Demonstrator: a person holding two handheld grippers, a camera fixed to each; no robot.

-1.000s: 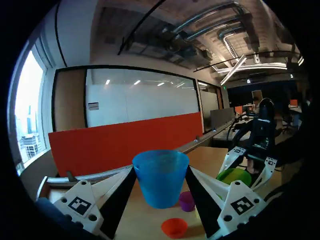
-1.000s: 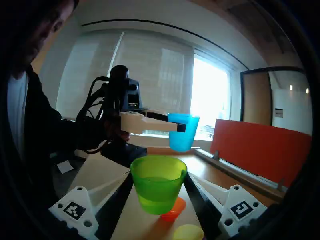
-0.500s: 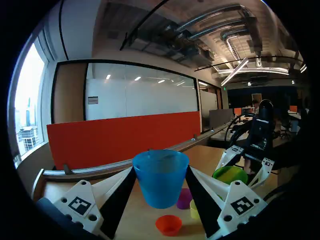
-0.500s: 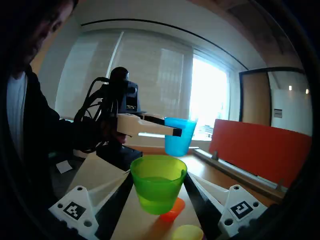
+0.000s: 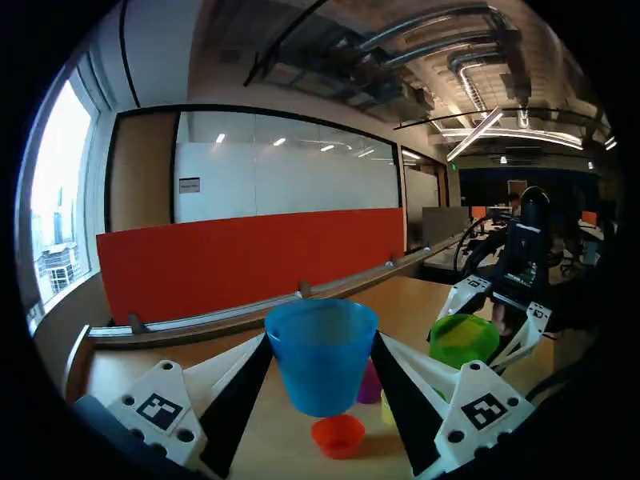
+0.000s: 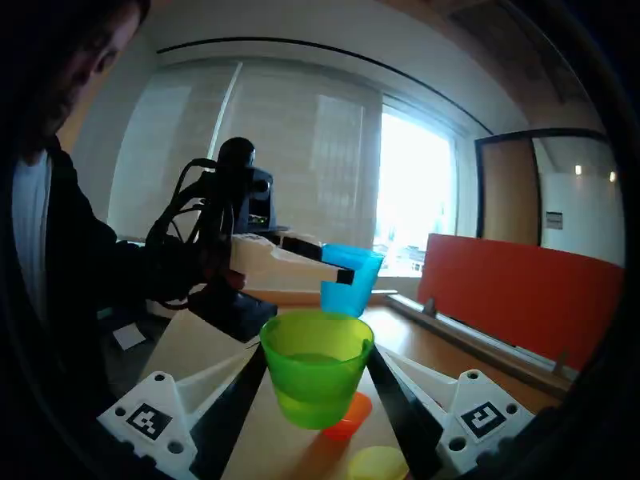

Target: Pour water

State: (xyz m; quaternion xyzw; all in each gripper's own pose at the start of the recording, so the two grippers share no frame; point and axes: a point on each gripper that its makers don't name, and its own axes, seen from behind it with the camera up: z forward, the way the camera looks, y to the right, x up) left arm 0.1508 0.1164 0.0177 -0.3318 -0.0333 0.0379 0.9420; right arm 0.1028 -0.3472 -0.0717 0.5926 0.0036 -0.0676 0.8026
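In the left gripper view, my left gripper (image 5: 322,360) is shut on a blue cup (image 5: 322,352), held upright above the wooden table (image 5: 264,432). In the right gripper view, my right gripper (image 6: 316,376) is shut on a green cup (image 6: 315,374) holding some liquid, also upright. The right gripper view shows the left gripper (image 6: 340,276) farther off, gripping the blue cup (image 6: 349,281) just behind and above the green one. To the right in the left gripper view, the right gripper (image 5: 484,336) holds the green cup (image 5: 462,338).
Small orange (image 5: 338,435), purple (image 5: 369,384) and yellow (image 6: 377,463) cups stand on the table under the grippers. An orange partition (image 5: 248,256) runs along the table's far edge. A person in a dark sleeve (image 6: 88,272) stands at left in the right gripper view.
The blue cup in the left gripper has come lower and nearer to the green cup. The green cup has stayed nearly still.
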